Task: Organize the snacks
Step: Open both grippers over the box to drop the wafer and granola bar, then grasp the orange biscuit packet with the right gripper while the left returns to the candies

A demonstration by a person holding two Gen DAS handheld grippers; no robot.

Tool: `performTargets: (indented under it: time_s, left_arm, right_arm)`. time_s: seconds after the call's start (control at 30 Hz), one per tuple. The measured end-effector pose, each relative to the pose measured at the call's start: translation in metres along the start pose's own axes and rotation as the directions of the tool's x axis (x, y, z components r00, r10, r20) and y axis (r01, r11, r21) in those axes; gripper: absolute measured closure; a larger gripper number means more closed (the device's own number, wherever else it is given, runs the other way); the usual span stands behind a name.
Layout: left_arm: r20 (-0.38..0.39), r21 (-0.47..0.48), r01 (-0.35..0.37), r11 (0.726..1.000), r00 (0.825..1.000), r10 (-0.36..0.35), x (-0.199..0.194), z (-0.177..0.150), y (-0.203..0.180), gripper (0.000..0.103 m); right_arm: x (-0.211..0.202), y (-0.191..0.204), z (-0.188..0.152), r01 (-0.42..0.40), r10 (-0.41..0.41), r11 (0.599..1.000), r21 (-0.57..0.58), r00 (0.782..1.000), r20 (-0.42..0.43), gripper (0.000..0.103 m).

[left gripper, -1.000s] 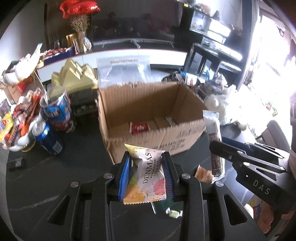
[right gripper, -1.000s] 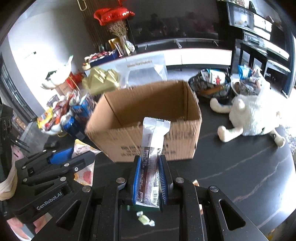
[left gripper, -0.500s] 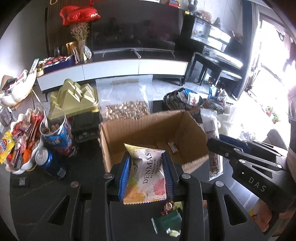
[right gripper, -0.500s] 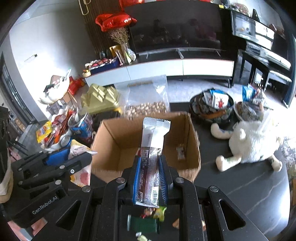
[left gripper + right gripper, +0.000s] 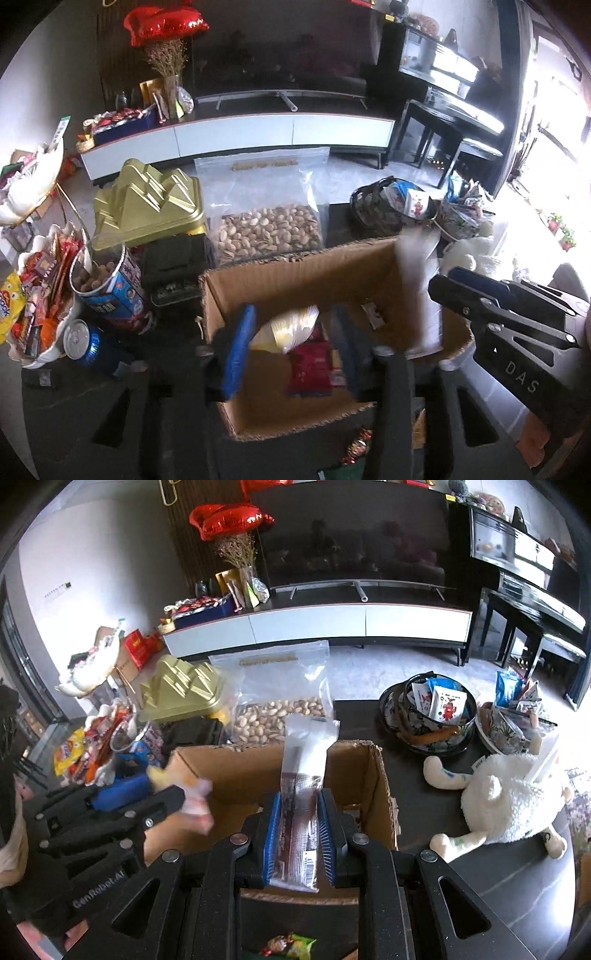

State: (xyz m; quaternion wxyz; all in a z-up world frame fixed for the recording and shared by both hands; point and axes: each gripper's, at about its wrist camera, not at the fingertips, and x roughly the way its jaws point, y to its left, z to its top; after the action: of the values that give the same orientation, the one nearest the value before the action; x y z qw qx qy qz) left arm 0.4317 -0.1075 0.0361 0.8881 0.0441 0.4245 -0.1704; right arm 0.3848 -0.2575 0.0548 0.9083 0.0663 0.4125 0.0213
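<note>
Over the cardboard box (image 5: 295,280), my left claw (image 5: 291,350) is opening, dropping its pastel snack pack (image 5: 288,328) (blurred), while my right claw (image 5: 299,834) is clamping the snack bar (image 5: 301,805), risking snagging the rim.

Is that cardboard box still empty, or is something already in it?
Not empty. The cardboard box is open at the top, and a red packet and a small wrapper lie on its floor.
</note>
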Motion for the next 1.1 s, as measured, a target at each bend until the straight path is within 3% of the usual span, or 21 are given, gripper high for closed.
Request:
performTargets:
  time_s: [0.1, 0.63, 1.1]
  left_arm:
    - [0.013, 0.01, -0.011, 1.0, 1.0, 0.011, -0.003, -0.005, -0.001, 0.053]
    - [0.046, 0.062, 0.021, 0.998, 0.999, -0.024, -0.054, -0.046, -0.032, 0.053]
    - [-0.023, 0.124, 0.076, 0.989, 0.997, -0.073, -0.06, -0.099, -0.068, 0.051]
  right_arm:
    - [-0.001, -0.002, -0.005, 0.011, -0.011, 1.0, -0.001, 1.0, 0.004, 0.075]
    - [-0.052, -0.01, -0.054, 0.001, -0.001, 1.0, -0.019, 1.0, -0.007, 0.075]
    - [-0.076, -0.033, -0.118, 0.043, -0.043, 0.999, 0.002, 0.997, -0.063, 0.053]
